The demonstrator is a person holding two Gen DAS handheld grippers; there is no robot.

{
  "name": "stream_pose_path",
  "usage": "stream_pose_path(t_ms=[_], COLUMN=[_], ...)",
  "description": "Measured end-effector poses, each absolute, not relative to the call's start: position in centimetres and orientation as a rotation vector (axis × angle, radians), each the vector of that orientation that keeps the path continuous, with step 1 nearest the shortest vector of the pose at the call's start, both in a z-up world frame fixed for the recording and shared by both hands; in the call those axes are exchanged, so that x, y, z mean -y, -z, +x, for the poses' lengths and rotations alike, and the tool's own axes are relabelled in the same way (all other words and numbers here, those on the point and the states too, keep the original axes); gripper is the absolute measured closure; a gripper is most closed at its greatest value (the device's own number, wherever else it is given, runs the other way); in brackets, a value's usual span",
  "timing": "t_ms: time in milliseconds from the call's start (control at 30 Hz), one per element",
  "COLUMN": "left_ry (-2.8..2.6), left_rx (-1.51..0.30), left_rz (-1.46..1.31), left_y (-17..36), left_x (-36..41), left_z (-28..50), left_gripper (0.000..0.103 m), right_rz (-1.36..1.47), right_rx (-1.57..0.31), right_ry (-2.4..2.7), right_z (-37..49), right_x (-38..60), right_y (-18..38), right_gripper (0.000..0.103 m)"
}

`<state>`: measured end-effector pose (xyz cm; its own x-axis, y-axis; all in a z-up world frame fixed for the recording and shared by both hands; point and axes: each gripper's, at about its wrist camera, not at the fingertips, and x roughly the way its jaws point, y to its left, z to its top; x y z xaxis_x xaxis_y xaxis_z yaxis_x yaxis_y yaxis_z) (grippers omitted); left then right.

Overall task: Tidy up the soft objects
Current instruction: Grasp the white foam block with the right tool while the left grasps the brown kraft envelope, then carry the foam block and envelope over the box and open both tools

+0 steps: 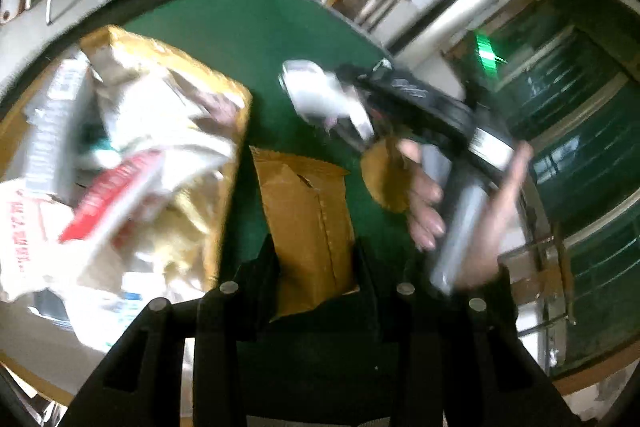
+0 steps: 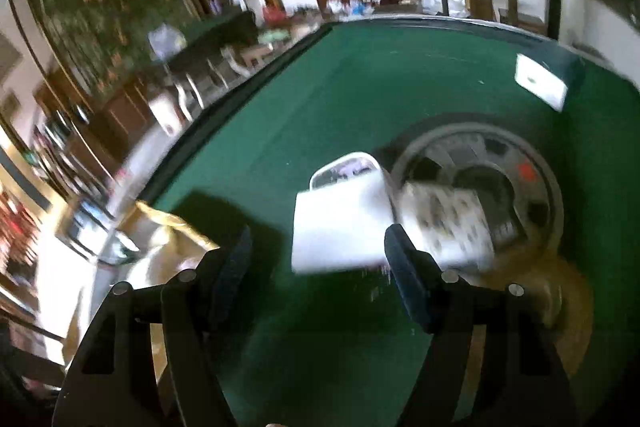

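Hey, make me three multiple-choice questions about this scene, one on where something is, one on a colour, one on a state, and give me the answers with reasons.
1. In the left wrist view, where is the brown padded envelope?
A. Between the left gripper's fingers
B. Inside the open box
C. On the floor

2. What colour is the table surface?
A. Red
B. Green
C. White

3. In the right wrist view, what state is the right gripper in?
A. Shut with nothing in it
B. Out of view
C. Open, with a white packet in front of it

Answers:
1. A, the envelope sits in the gap of the left gripper, beside the open box rather than in it.
2. B, green cloth covers the table in both views.
3. C, the fingers stand wide apart with the white packet ahead of them.
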<state>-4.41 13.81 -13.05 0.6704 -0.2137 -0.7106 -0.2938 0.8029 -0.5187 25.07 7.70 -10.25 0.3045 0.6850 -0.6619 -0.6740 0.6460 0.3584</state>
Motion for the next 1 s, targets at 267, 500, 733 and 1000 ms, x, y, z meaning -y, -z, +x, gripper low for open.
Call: stream_pose_path(t_ms=[267,500,733,1000], left_ry=[-0.052,-0.046,-0.047,-0.082], left_rx=[-0.781,-0.763,-0.748,-0.719], left_rz=[-0.663,-0.688,-0.685,-0.679], left_y=[11.9,12.1,11.7,10.5], left_x=[-15.4,-16.3,-16.6,-17.8], left_z=[-6.1,-6.5,-7.3,-9.3], left_gripper=[0.066,0.066,0.066,0.066], right_rz=[-0.256,-0.257,-0.1,0.182], right_rx=[-0.96,-0.9,-0.826,-0.77], right_ry=[-0.726,-0.682,-0.757,-0.982], right_z=[26.3,25.1,22.1,14.4], right_x=[-13.2,-12.8,-9.9,-2.9], right_y=[13.3,13.0,10.8,7.1], right_gripper=[0.033,0.061,0.09,0.089])
